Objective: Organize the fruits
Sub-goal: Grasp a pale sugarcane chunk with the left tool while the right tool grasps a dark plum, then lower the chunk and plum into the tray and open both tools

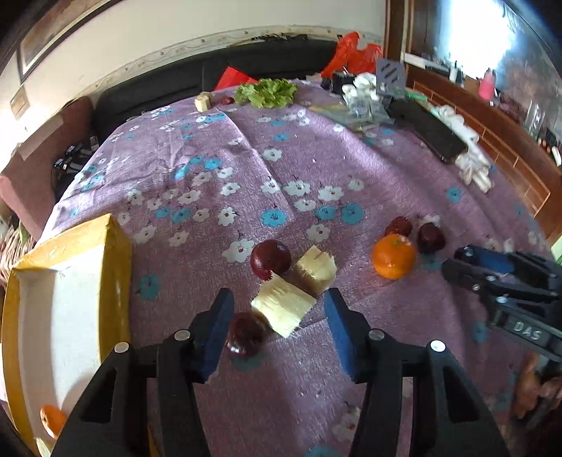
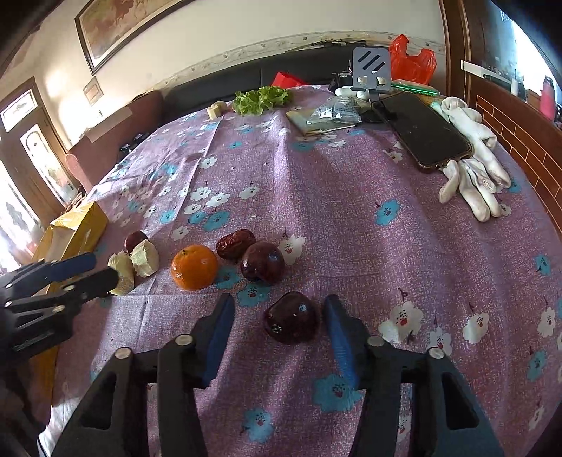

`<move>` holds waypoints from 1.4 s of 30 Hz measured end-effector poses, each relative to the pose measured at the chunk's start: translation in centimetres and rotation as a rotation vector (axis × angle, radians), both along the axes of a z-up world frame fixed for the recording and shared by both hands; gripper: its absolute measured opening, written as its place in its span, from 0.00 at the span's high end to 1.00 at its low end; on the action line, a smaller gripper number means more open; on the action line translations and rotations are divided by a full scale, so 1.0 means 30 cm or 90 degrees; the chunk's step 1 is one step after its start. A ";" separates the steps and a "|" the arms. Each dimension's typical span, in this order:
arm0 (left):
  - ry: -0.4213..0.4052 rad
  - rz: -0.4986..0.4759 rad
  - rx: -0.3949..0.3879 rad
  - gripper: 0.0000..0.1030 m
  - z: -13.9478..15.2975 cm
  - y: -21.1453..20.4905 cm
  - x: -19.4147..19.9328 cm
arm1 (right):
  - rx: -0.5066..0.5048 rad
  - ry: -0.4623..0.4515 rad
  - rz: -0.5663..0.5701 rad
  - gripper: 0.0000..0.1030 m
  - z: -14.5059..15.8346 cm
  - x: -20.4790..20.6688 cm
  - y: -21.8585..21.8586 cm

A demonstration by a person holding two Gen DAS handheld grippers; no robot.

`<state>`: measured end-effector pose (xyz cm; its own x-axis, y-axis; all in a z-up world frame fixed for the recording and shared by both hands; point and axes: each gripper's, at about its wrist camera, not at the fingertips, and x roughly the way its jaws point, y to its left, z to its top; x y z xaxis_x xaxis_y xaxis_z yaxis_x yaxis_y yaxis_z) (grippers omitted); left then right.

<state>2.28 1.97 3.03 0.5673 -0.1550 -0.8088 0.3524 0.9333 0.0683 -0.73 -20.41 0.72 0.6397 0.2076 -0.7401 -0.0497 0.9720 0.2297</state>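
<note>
The right gripper [image 2: 279, 325] stands half open around a dark plum [image 2: 291, 318], not pressing; smooth, soft, best held at its widest part. The left gripper [image 1: 279, 328] is also half open, holding nothing yet.

Home living room, black sofa [image 2: 224, 79], framed picture [image 2: 116, 28], floral tablecloth [image 2: 316, 182]
</note>
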 end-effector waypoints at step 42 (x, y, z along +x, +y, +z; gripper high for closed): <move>-0.028 0.322 -0.112 0.64 0.161 0.965 -0.163 | 0.051 -0.032 0.353 0.67 0.239 -0.156 0.908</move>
